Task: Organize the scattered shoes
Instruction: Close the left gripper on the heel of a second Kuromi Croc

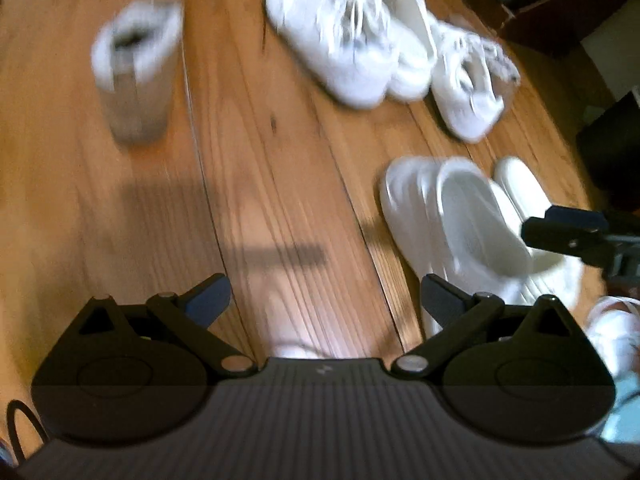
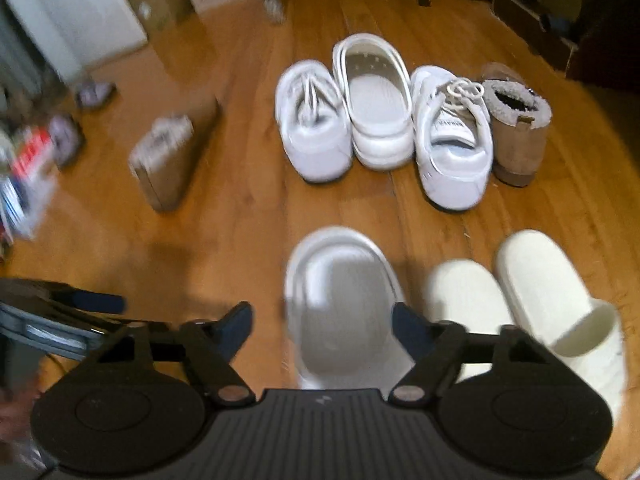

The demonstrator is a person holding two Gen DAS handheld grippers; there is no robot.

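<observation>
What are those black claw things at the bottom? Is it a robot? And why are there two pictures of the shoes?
It's not a robot. A person holds a two-finger grabber in each hand, and each grabber has a camera looking along its fingers. One picture comes from the left grabber, the other from the right grabber. On the wooden floor are two white sneakers with a white clog between them and a fluffy brown boot beside them. Nearer lie a second clog and two cream slippers. The left grabber is open and empty. The second clog lies between the right grabber's open fingers, which don't seem to squeeze it.
</observation>
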